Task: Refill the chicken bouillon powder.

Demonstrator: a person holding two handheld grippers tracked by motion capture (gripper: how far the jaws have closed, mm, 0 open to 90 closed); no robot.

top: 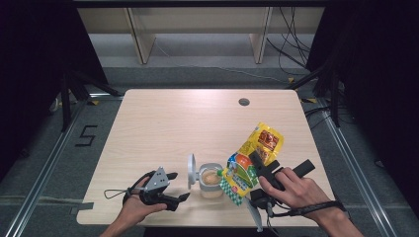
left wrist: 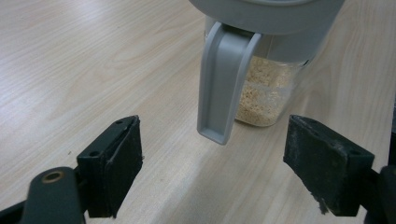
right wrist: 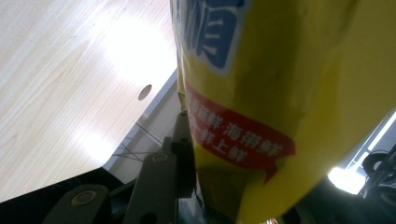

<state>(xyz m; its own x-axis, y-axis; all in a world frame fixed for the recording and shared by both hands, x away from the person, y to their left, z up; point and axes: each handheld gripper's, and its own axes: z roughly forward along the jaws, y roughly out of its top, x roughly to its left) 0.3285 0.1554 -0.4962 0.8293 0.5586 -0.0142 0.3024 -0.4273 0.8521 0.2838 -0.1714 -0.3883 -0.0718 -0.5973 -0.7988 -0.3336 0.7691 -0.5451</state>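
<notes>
Bag (top: 251, 163) — tilted over container (top: 211, 180), near edge

I'm working in a lab-style recording bay: black curtains (top: 29, 74) at nine o'clock, loose cables (top: 291, 44) at one, taped floor number (top: 85, 136), bare wooden table (top: 188, 123).

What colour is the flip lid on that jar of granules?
Grey; the jar's flip lid hangs open, clearest in the left gripper view.

On the table (top: 163, 118) I see the container (top: 211, 180) near the front edge, my left gripper (top: 174, 190) just left of it, and the bag (top: 252, 160) right of it, seemingly tilted above its mouth.
</notes>
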